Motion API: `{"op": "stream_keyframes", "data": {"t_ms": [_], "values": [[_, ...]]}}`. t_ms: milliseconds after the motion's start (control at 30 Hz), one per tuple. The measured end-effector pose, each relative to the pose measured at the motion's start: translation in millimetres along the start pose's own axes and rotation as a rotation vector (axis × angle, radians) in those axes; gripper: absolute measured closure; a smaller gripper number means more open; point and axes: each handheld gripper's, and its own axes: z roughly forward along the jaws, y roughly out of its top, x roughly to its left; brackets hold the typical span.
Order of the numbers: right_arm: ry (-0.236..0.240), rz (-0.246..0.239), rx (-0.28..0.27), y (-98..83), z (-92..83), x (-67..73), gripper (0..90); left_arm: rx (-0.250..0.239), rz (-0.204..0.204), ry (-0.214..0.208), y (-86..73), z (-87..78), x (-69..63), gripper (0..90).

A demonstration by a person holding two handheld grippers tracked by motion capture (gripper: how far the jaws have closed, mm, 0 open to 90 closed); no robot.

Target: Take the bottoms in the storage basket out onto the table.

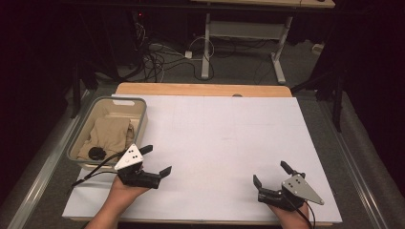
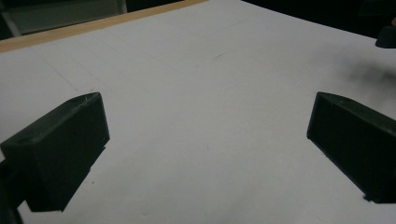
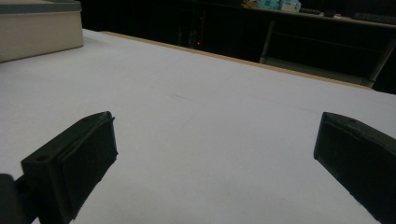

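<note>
From the high view, a grey basket (image 1: 109,102) is seen at the table's left edge, with a beige cloth (image 1: 107,136) folded inside, its long axis running away from the person. The left gripper (image 1: 156,161) is held just beside it, jaws wide; the right gripper (image 1: 271,173) is well apart, also wide.

In the left gripper view, nothing is held over the white sheet (image 2: 205,93).

In the right gripper view, the basket (image 3: 39,28) is seen far left.

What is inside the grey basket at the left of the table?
The basket holds folded tan cloth with a small black round thing on top. Whatever lies beneath the cloth is covered.
</note>
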Motion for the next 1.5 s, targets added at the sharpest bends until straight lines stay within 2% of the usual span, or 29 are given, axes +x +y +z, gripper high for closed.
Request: {"op": "stream_keyframes", "data": {"t_ms": [67,133,200,400,533,800,1100,1367,1500], "values": [[0.001,-0.002,0.002,0.0,0.5,0.0,0.3,0.008,-0.012,-0.01,4.5,-3.2,1.3,0.0],[0.003,-0.002,0.0,0.4,0.4,0.5,0.3,0.015,0.012,0.007,9.3,-8.4,0.9,0.0],[0.002,-0.004,-0.003,0.9,-0.3,1.4,0.3,0.009,0.018,0.006,13.0,-13.5,0.0,0.0],[0.009,-0.014,-0.004,2.1,-0.3,3.2,0.3,0.002,-0.002,0.006,21.2,-21.1,-0.7,0.0],[0.009,-0.011,-0.004,1.7,-0.3,3.3,0.3,0.006,0.004,0.03,22.4,-23.2,1.2,0.0],[0.013,-0.014,0.001,1.5,0.5,4.3,0.3,-0.008,-0.03,-0.003,28.3,-30.5,3.2,0.0],[0.021,-0.022,0.004,1.4,1.4,6.9,0.3,-0.023,-0.031,0.006,32.2,-38.9,6.1,0.0],[0.021,-0.02,0.006,1.3,1.3,6.7,0.3,-0.035,-0.022,0.048,36.8,-51.7,12.7,0.0],[0.021,-0.021,0.008,1.2,1.4,6.5,0.3,-0.033,-0.01,0.085,38.0,-57.6,16.5,0.0]]}}
